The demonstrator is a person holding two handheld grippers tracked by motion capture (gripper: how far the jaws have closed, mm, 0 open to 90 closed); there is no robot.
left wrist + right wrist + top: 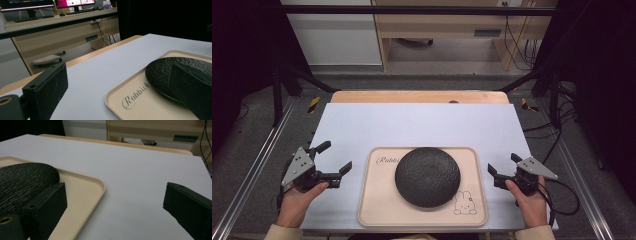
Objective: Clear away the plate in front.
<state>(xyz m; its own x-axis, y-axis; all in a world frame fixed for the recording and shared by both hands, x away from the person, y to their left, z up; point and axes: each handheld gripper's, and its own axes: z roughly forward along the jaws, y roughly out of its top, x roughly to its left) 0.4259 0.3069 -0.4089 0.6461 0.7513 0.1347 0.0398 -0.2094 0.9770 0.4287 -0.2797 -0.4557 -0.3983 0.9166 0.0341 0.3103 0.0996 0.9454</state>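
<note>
A beige tray [377,200] with a rabbit drawing and the word "Rabbit" lies near the table's front edge. On it rests a black textured plate [427,175], upside down like a dome. My left gripper [333,158] hovers just left of the tray, open and empty. My right gripper [503,167] sits just right of the tray, open and empty as well. The left gripper view shows the tray [120,100] and the plate [162,70] ahead of its jaws. The right gripper view has the tray's corner [97,186] and the plate [25,181] at its left.
A white mat [422,125] covers the wooden table [419,97]. Metal rails run along both sides. A desk and cables stand beyond the far edge. Bare mat stretches behind the tray.
</note>
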